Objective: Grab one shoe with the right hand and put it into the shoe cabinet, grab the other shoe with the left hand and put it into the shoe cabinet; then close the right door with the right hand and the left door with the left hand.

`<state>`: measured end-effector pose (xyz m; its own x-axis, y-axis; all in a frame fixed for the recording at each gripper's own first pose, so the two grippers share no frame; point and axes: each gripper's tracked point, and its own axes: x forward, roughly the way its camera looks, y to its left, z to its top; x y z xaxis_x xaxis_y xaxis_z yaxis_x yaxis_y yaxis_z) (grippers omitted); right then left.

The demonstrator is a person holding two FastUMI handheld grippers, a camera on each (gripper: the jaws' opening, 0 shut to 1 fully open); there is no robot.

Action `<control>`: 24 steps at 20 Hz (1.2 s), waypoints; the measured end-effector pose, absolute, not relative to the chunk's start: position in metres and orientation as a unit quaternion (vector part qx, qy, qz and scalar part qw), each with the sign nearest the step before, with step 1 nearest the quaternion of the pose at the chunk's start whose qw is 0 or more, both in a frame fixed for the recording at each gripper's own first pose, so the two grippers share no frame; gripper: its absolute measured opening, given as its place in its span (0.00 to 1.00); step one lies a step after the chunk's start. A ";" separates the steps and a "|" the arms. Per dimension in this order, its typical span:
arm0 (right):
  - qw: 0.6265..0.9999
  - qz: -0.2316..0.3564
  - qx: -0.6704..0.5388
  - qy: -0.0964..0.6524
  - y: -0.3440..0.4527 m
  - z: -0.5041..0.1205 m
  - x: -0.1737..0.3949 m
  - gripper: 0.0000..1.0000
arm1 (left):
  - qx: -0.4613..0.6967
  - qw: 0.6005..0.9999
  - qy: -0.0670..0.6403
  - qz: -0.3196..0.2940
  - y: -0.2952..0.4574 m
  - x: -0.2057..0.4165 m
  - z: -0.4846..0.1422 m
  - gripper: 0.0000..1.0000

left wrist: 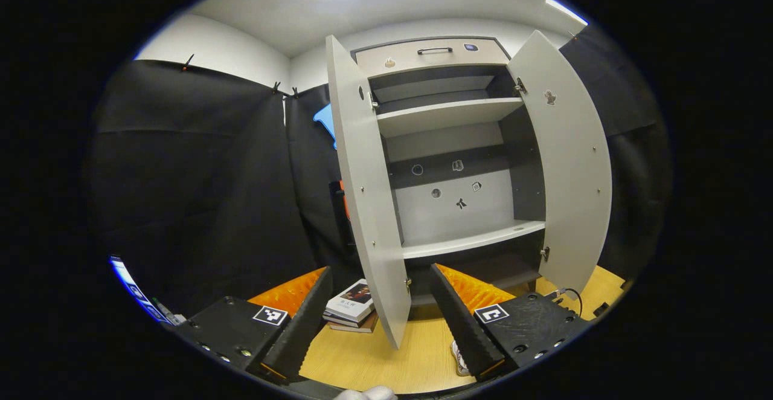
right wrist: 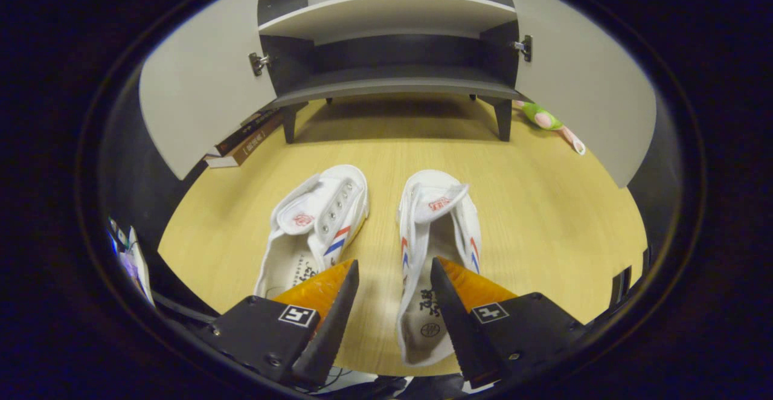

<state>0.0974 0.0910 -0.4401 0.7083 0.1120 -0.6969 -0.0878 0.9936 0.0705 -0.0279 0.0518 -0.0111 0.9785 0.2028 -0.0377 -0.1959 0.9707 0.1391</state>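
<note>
Two white shoes with red and blue stripes lie side by side on the wooden floor in the right gripper view, the left shoe [right wrist: 314, 219] and the right shoe [right wrist: 441, 206], toes toward the cabinet. My right gripper [right wrist: 394, 262] is open above their heels, and the right shoe's inner wall shows in its gap. I cannot tell whether it touches. The shoe cabinet [left wrist: 450, 116] stands with its left door [left wrist: 362, 194] and right door [left wrist: 567, 164] swung wide open. My left gripper [left wrist: 381, 270] is open, holds nothing, and faces the shelves. A sliver of shoe [left wrist: 459, 358] shows by its right finger.
A stack of books [left wrist: 353, 306] lies on the floor by the left door, also seen as books [right wrist: 241, 143]. A green soft toy [right wrist: 543, 116] lies by the cabinet's right leg. The bottom shelf [right wrist: 392, 80] is bare. Black cloth walls close in on both sides.
</note>
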 end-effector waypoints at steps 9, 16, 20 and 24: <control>0.928 0.061 0.021 0.366 0.089 -0.448 0.134 0.46 | 0.062 0.991 0.043 0.108 0.048 -0.014 -0.022 0.96; 0.924 0.077 0.026 0.373 0.077 -0.436 0.136 0.08 | 0.043 0.994 0.035 0.097 0.028 -0.001 -0.018 0.96; 0.933 0.091 0.009 0.347 0.072 -0.399 0.131 0.08 | 0.042 0.994 0.029 0.092 0.024 -0.002 -0.015 1.00; 0.950 0.110 -0.006 0.292 0.078 -0.334 0.127 0.08 | 0.041 0.995 0.024 0.085 0.021 -0.007 -0.015 0.96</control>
<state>0.1267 0.0775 -0.3337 0.8052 0.2052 -0.5564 -0.2116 0.9759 0.0536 -0.0075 0.0207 -0.0154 0.9843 0.1713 -0.0415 -0.1672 0.9821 0.0867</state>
